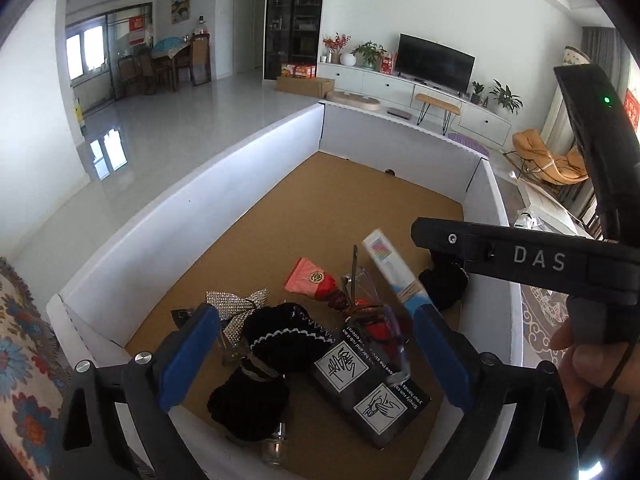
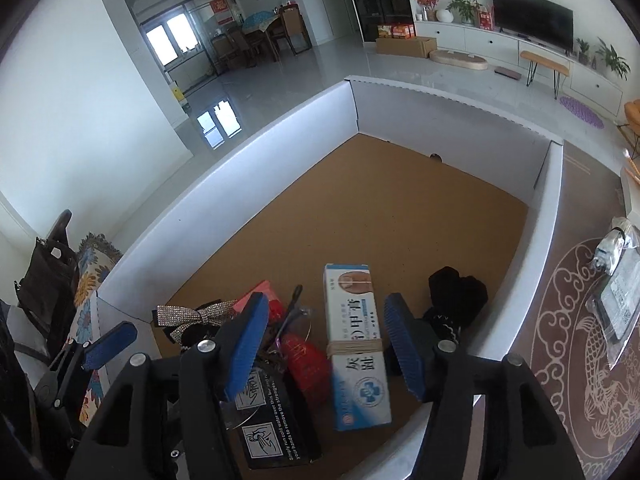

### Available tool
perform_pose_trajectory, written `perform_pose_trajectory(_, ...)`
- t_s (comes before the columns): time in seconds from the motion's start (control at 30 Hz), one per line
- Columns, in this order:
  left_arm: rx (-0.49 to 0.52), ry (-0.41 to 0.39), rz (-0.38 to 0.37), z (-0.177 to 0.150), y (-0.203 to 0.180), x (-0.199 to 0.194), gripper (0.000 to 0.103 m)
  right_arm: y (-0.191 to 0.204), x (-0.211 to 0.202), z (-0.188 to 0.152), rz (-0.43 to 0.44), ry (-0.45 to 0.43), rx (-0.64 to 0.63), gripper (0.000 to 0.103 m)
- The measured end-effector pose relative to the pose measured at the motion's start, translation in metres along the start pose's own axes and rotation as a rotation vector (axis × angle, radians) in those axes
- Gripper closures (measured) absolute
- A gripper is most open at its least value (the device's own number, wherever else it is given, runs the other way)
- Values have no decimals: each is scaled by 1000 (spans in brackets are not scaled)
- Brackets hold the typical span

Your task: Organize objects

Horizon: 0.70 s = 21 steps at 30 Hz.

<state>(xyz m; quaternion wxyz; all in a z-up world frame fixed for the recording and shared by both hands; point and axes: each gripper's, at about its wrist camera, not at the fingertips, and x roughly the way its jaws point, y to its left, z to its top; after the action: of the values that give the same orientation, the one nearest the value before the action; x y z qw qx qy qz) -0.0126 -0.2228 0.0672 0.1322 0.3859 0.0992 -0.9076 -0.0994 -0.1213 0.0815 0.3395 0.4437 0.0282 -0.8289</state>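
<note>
One white carton (image 2: 358,344) between right hand-held gripper (image 2: 326,346) jaws, untouched

Carrier: white-walled box (image 2: 256,184) with a brown cork-like floor (image 2: 380,216).
Near corner: a cluster of small things.
Lying on the floor: white and blue carton (image 2: 356,344), black printed box (image 2: 276,420), rhinestone bow (image 2: 192,316), red pouch (image 1: 310,280), black fabric piece (image 2: 456,296).
Far half: bare floor.

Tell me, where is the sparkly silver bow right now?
The sparkly silver bow lies at the left of the pile in the white-walled box, beside the red pouch.
</note>
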Motion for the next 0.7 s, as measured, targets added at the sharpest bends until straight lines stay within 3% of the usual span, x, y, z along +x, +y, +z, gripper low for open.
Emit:
perform_pose_trajectory(0.03,0,0,-2,-2,-1,0,4,-2,-13,-5,-8,-35,-5,33)
perform_pose_trajectory(0.1,-7,-9,-20,-5,-8,-3,4,-10,-43,-15,-47,-115,-22,16)
perform_pose_trajectory(0.17,-13,-35,-66,-8,-18,-11,4,-26,-74,-32,-117,-193,-35,7)
perform_pose_trajectory(0.3,29,-103,-192,-15,-62,-41,4,-79,-117,-89,-323,-264,6,3)
perform_pose_trajectory(0.4,95,-136,-322,-23,-103,-61,4,-139,-133,-140,-488,-221,97,3)
perform_pose_trajectory(0.47,160,-136,-401,-33,-133,-70,4,-181,-141,-168,-582,-146,165,3)
perform_pose_trajectory(0.6,280,-74,-525,-59,-191,-78,4,-239,-161,-220,-665,-61,296,3)
perform_pose_trajectory(0.7,371,3,-604,-92,-228,-76,4,-260,-167,-242,-690,-22,363,3)
